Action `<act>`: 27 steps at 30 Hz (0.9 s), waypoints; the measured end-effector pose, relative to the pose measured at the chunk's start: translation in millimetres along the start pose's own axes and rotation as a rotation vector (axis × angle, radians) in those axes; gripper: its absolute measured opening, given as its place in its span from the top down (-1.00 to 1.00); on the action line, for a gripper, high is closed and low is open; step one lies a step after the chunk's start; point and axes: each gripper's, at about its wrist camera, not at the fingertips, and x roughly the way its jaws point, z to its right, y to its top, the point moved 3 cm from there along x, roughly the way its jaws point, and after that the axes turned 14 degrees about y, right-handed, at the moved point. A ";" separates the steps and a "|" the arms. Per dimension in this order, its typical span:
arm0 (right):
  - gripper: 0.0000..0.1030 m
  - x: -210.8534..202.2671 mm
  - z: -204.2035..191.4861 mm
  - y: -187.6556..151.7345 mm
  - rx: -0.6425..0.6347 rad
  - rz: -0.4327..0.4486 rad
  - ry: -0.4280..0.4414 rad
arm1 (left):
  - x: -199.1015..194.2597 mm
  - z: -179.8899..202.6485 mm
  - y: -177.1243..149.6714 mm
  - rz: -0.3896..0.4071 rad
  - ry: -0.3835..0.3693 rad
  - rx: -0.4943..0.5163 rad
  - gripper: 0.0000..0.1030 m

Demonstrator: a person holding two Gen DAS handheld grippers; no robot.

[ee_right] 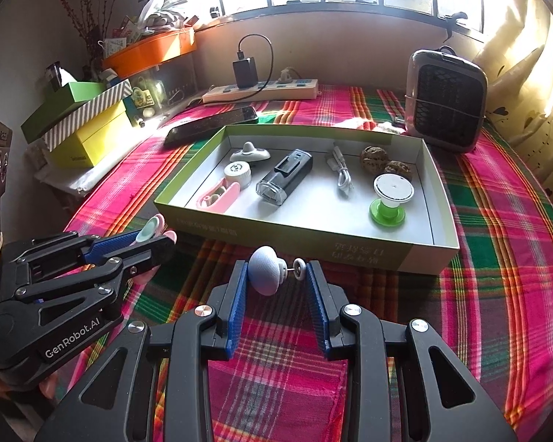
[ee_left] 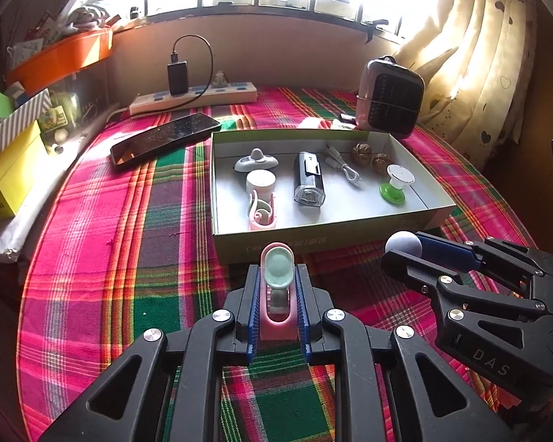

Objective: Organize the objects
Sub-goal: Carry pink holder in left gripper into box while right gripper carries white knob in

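Observation:
My left gripper (ee_left: 276, 283) is shut on a pink holder with a pale green oval pad (ee_left: 277, 270), held just in front of the open cardboard box (ee_left: 313, 234). My right gripper (ee_right: 276, 276) is shut on a grey round knob with a small white wheel on a pin (ee_right: 264, 275), also before the box's (ee_right: 313, 245) near wall. Each gripper shows in the other's view: the right gripper (ee_left: 405, 254), the left gripper (ee_right: 155, 239). Inside the box lie a second pink holder (ee_right: 217, 193), a black bike light (ee_right: 284, 176), a white cable (ee_right: 341, 173), two walnuts (ee_right: 374, 156) and a green-and-white spool (ee_right: 389, 199).
A phone (ee_left: 166, 138) lies left of the box on the plaid cloth (ee_left: 129, 258). A power strip (ee_left: 195, 97) with a black charger runs along the back wall, and a small heater (ee_left: 390, 95) stands at the back right. Stacked boxes (ee_left: 11, 154) crowd the left edge.

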 end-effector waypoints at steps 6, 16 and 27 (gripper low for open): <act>0.36 -5.8 8.8 14.9 -0.008 0.019 -0.006 | -1.3 5.8 9.0 0.013 -0.004 0.014 0.69; 0.36 5.2 31.9 42.3 -0.030 -0.004 -0.025 | 6.6 18.9 27.2 0.019 -0.041 0.035 0.69; 0.36 30.5 49.5 62.1 -0.064 -0.074 0.017 | 19.8 36.5 43.6 0.019 -0.075 0.074 0.69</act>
